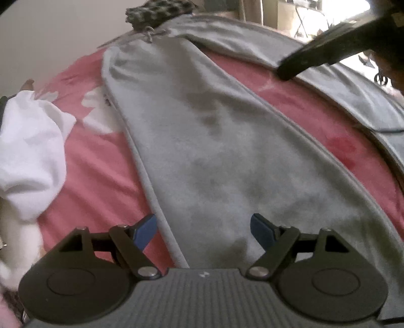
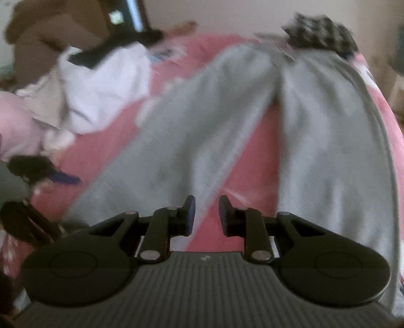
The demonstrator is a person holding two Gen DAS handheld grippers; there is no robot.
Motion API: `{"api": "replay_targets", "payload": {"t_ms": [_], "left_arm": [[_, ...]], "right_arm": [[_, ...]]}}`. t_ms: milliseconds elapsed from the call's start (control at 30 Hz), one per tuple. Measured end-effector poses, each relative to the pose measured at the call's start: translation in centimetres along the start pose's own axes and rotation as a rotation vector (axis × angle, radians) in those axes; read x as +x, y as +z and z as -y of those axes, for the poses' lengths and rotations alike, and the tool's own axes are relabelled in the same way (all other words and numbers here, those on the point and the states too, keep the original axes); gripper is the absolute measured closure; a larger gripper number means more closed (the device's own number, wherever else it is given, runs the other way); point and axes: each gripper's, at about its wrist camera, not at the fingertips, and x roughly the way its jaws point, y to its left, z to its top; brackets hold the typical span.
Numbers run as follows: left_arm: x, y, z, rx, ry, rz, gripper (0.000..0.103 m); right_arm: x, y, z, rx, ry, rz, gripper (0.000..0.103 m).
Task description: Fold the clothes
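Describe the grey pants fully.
The grey pants look like soft fleece sweatpants, lying flat on the pink bedsheet with the two legs spread in a V. A drawstring is tied at the waistband, at the far end, where a dark checked cloth lies against or on it. Raised seams run along the leg edges. Neither gripper holds them.

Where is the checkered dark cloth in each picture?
Left wrist view: the checkered cloth is at the top edge, left of middle, above the grey sweatpants' waistband.
Right wrist view: the cloth is at the top right, again at the waistband.
Shared landmark: the pink bedspread.
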Motion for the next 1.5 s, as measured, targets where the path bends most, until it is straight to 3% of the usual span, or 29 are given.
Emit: {"api": "replay_targets", "payload": {"t_ms": [100,200,267,433,500,667,833,933,1000,1033,1100,1233,1333,1400,1500], "left_arm": [[0.0,-0.9,1.3,0.054,0.018,-0.01,0.021],[-0.4,-1.4,2.0,0.109,0.04,0.011,0.021],[-0.3,-1.5,1.9,0.106,0.039,0.01,0.02],[0.3,-1.4,1.4,0.031,0.014,-0.017,0.019],[0.3,-1.4,1.5,0.02,0.012,-0.02,0.019],[0.4,-1.3,1.9,0.007,0.027,-0.026,0.018],[-0.1,-1.6,2.2,0.013,0.062,-0.022,0.018],[-0.3,-1.7,2.2,0.024,0.079,-0.013,0.018],[-0.2,-1.6,2.0,0.021,0.082,-0.011,0.019],[-0.2,-1.5,1.9,0.013,0.081,-0.012,0.019],[-0.1,-1.4,1.6,-0.011,0.074,-0.014,0.019],[0.0,-1.2,1.2,-0.057,0.052,-0.029,0.019],[0.0,-1.3,1.0,-0.096,0.042,-0.045,0.019],[-0.1,-1.3,1.0,-0.109,0.04,-0.048,0.019],[-0.1,-1.3,1.1,-0.108,0.039,-0.044,0.019]], "right_arm": [[2.6,-1.4,-2.7,-0.047,0.083,-0.058,0.083],[3.8,-5.3,-5.5,-0.131,0.135,-0.2,0.083],[2.3,-8.1,-7.2,-0.206,0.176,-0.237,0.082],[-1.6,-12.3,-10.0,-0.289,0.414,-0.456,0.082],[-2.8,-12.7,-11.2,-0.391,0.414,-0.489,0.084],[-3.2,-10.2,-11.2,-0.352,0.366,-0.301,0.083],[-0.2,-11.5,-13.7,-0.482,0.333,-0.266,0.082],[-0.8,-14.3,-16.2,-0.531,0.512,-0.339,0.082],[-1.6,-15.7,-17.7,-0.543,0.663,-0.443,0.084],[-2.0,-16.1,-18.2,-0.565,0.693,-0.466,0.085],[-2.4,-14.8,-18.1,-0.565,0.655,-0.418,0.085],[-1.7,-10.5,-15.2,-0.416,0.478,-0.228,0.082],[0.5,-10.1,-14.9,-0.417,0.385,-0.173,0.082],[2.0,-11.4,-16.1,-0.442,0.426,-0.218,0.082],[1.6,-13.7,-19.5,-0.509,0.611,-0.283,0.082]]}}
